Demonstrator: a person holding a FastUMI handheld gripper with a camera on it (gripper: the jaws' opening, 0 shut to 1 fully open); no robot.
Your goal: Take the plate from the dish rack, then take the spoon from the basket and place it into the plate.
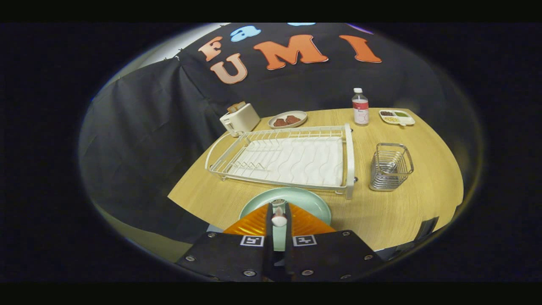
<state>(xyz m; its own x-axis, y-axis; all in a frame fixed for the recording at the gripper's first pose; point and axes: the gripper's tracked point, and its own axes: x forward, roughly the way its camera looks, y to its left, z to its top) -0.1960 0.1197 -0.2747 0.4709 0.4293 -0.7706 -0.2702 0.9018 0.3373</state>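
Note:
A pale green plate (305, 200) lies flat on the wooden table, just in front of the white dish rack (288, 159). My gripper (278, 206) hovers over the near side of the plate, its fingers close together and shut on a small spoon (278, 217). The spoon stands between the fingers, its metal end poking out just ahead of the tips above the plate. The wire basket (390, 166) stands to the right of the rack, and I see no cutlery in it. The rack holds no dishes.
A white toaster (240, 118) and a dish of brown food (288, 120) sit behind the rack. A bottle (360, 107) and a small divided tray (396, 117) stand at the back right. The table edge (190, 207) runs close on the left.

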